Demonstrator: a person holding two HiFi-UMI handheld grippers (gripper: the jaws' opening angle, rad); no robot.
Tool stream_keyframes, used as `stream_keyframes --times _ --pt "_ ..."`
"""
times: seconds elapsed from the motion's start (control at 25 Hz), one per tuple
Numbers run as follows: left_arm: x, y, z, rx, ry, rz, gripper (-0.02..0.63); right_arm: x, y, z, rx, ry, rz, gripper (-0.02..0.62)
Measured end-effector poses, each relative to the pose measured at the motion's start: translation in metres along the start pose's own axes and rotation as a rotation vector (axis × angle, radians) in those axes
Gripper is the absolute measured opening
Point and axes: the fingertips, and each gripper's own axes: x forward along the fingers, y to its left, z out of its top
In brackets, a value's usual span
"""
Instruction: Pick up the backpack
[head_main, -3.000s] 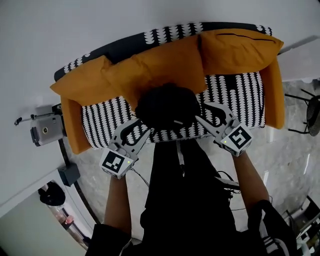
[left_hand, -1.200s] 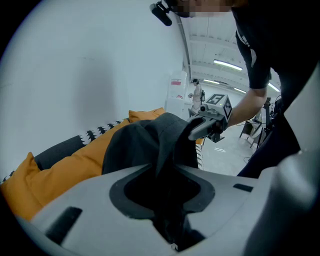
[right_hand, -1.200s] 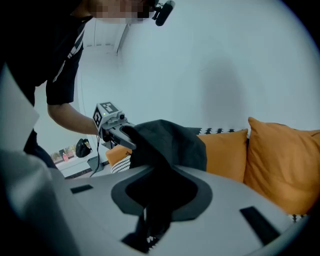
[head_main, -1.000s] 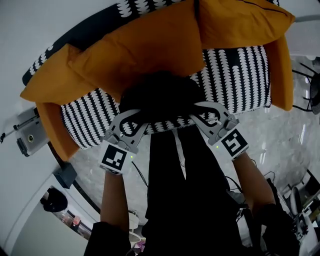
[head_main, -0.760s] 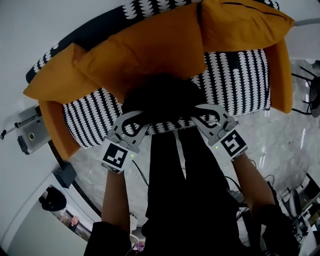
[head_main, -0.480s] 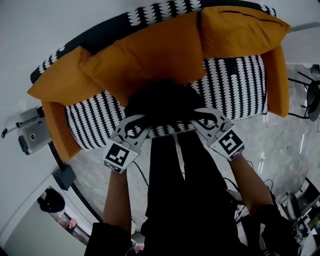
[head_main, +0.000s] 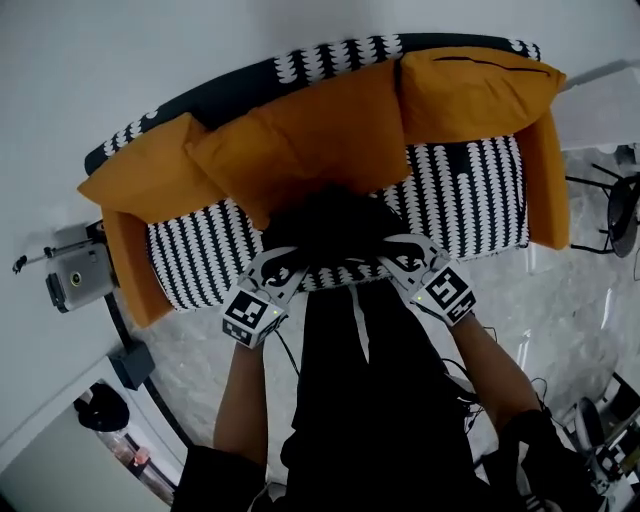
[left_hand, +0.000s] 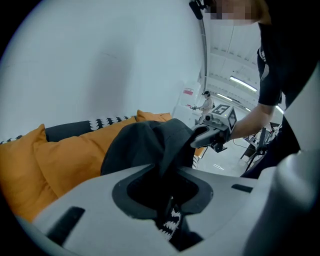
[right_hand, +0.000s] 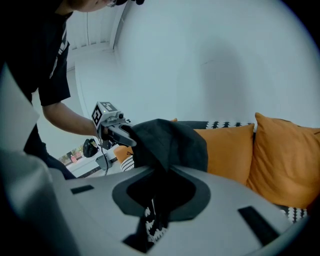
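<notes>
Both grippers had drawn in on the backpack (head_main: 325, 222) since three seconds before, when their jaws stood wide apart on either side of it; the narrowing had gone on through the last second.

Nearest the head camera, the person's bare forearms (head_main: 243, 395) reached forward over dark clothing. The left gripper (head_main: 287, 260) had its jaws clamped on black fabric at the backpack's left side; its own view showed that fabric bunched and running down into the gap between the jaws. The right gripper (head_main: 393, 249) held the backpack's right side, its jaws closing with black fabric between them and the pads already pressing on it. Each gripper view showed the other gripper across the backpack, biting its far edge.

The backpack hung slumped between the two grippers, over the front edge of the sofa (head_main: 470, 190) and about midway along it. Whether its bottom touched the black-and-white seat could not be told.

Behind the backpack, three orange cushions (head_main: 310, 130) leaned along the sofa's back, the middle one just behind it. Orange armrests closed both ends. The sofa stood on a pale marbled floor (head_main: 560, 300), against a white wall (head_main: 120, 70). A grey box (head_main: 75, 277) stood just beside the sofa's left end.
</notes>
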Motion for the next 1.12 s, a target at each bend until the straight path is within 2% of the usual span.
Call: stream_keyframes --times 0.36,0.68,1.12 --pt "-0.012 -0.015 -0.008 -0.051 0.037 0.0 0.075 -0.008 0.012 0.004 -0.012 0.034 0.021 0.055" --pt "-0.012 -0.031 0.001 -0.104 0.006 -0.011 0.066 -0.027 0.011 0.019 -0.031 0.05 0.011 0.054" --pt "-0.023 -0.052 0.041 -0.062 -0.045 -0.023 0.063 -0.062 0.013 0.045 -0.039 0.013 0.003 0.054"
